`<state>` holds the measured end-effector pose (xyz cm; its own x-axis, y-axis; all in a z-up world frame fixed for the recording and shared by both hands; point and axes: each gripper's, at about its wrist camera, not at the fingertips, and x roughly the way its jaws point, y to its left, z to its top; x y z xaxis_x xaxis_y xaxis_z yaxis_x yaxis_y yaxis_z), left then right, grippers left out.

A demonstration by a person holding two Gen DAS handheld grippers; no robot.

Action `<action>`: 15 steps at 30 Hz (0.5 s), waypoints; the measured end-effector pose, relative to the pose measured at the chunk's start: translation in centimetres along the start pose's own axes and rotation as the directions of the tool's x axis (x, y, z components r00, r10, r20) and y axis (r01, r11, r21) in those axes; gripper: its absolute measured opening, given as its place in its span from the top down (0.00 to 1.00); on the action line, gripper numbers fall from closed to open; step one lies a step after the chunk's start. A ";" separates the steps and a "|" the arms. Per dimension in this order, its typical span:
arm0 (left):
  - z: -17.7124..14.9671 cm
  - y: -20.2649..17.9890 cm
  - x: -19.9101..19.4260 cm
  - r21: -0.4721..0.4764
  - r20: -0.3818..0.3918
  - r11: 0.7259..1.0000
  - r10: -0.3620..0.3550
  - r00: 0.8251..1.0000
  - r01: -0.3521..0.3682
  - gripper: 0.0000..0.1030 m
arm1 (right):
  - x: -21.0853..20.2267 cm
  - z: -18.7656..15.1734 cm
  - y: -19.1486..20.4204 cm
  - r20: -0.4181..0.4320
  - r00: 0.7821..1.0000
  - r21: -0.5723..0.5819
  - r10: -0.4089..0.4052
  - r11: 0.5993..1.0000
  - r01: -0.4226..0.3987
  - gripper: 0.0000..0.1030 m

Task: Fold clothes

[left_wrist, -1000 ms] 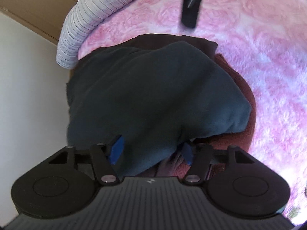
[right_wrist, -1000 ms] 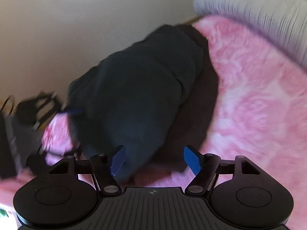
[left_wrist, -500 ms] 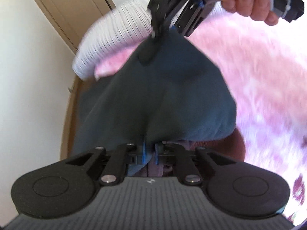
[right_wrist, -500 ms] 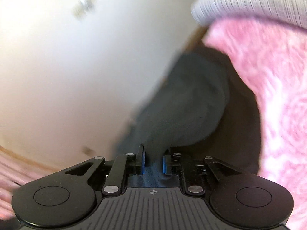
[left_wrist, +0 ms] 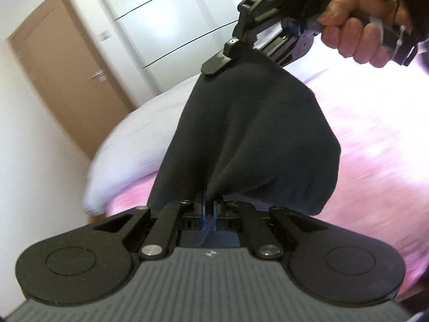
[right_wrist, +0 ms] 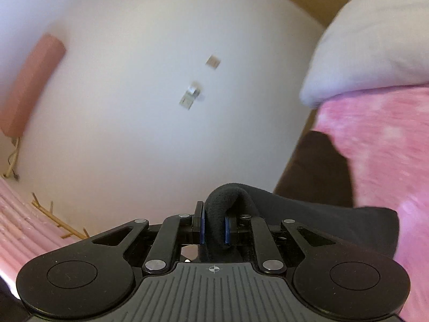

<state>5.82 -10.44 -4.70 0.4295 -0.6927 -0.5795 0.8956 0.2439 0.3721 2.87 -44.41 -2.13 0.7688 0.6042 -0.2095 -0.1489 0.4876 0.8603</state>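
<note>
Your right tool [right_wrist: 213, 226]: blue pads clamped on a bunched fold of dark garment [right_wrist: 308, 214], which trails off right. Behind: white wall [right_wrist: 134, 107], pale pillow [right_wrist: 375, 40], pink bedspread [right_wrist: 388, 147], dark brown cloth [right_wrist: 316, 171] at the bed's edge.

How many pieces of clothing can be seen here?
2. A dark navy fleece garment hangs between the left tongs and right tongs; a dark maroon garment lies on the pink fluffy blanket. More may be hidden.

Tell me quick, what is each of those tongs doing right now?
Left tongs: closed, pinching the dark garment.
Right tongs: closed on a bunched fold of the same dark garment, lifted above the pink bedspread.
</note>
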 end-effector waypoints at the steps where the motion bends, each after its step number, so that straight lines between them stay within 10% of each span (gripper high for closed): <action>1: 1.1 -2.9 -0.2 -0.018 0.014 0.999 -0.042 0.999 0.042 0.98 | -3.6 -1.2 0.0 0.020 1.000 0.009 -0.019 1.000 0.019 0.89; 6: 7.7 -16.0 0.2 -0.107 0.115 0.939 -0.313 0.943 0.326 0.98 | -23.0 -8.7 2.0 0.144 0.972 0.057 -0.184 0.983 0.177 0.89; 12: 17.4 -24.7 -0.2 -0.094 0.312 0.774 -0.574 0.757 0.626 0.98 | -42.3 -12.9 10.0 0.361 0.842 0.110 -0.401 0.915 0.389 0.89; 15: 21.2 -23.5 -0.8 -0.103 0.438 0.702 -0.605 0.666 0.705 0.98 | -45.4 -10.9 16.3 0.432 0.777 0.019 -0.457 0.866 0.499 0.89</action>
<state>-17.99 -30.00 2.40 -0.3066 -0.9055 -0.2934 0.9431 -0.2473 -0.2223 -41.24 -57.00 16.33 0.9344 -0.0256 -0.3553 0.2664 0.7124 0.6492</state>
